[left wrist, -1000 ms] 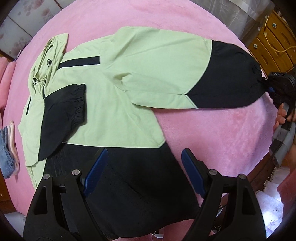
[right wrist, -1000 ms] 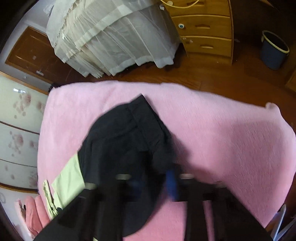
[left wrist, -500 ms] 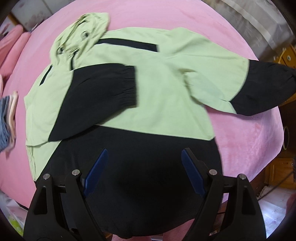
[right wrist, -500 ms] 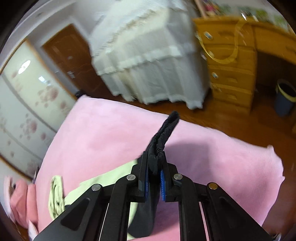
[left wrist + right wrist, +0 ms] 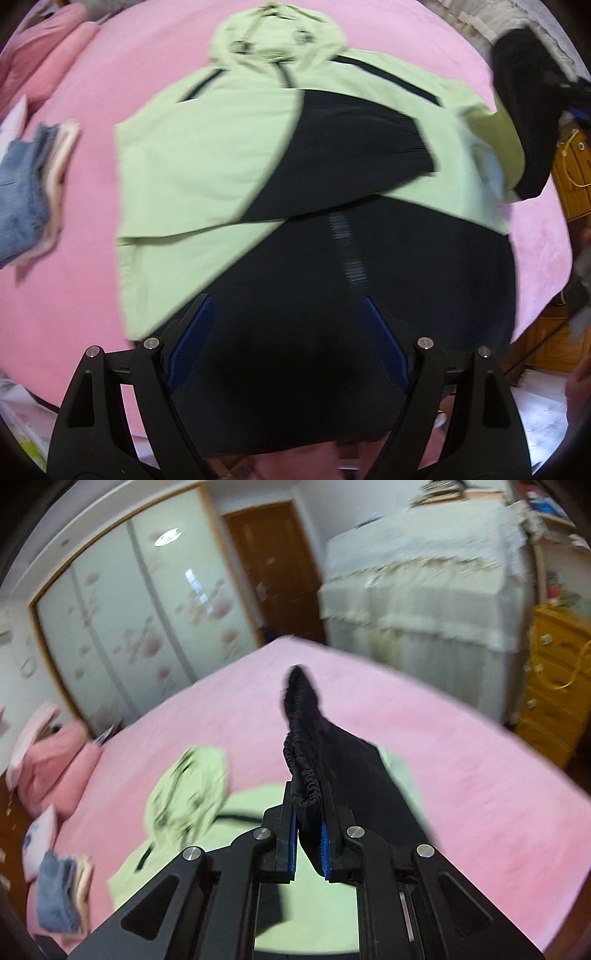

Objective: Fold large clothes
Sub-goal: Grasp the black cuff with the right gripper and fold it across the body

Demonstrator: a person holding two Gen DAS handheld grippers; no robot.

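A light green and black hooded jacket (image 5: 207, 173) lies flat on the pink bed, hood (image 5: 273, 40) at the far end. One black-cuffed sleeve (image 5: 354, 155) is folded across its chest. My left gripper (image 5: 284, 332) hangs open above the black hem, holding nothing. The other sleeve (image 5: 524, 110) is lifted off the bed at the right. My right gripper (image 5: 308, 830) is shut on that sleeve's elastic black cuff (image 5: 303, 746), which sticks up between the blue pads above the green body (image 5: 258, 812).
A folded pile of denim and pale clothes (image 5: 33, 192) lies at the bed's left side, also seen as the pile (image 5: 62, 893) beside pink pillows (image 5: 51, 760). A yellow drawer chest (image 5: 554, 686), a covered cabinet (image 5: 421, 587) and wardrobe doors (image 5: 122, 627) stand beyond the bed.
My right gripper has lifted the black cuff off the bed and swung it in over the jacket. My left gripper has slid across toward the middle of the hem.
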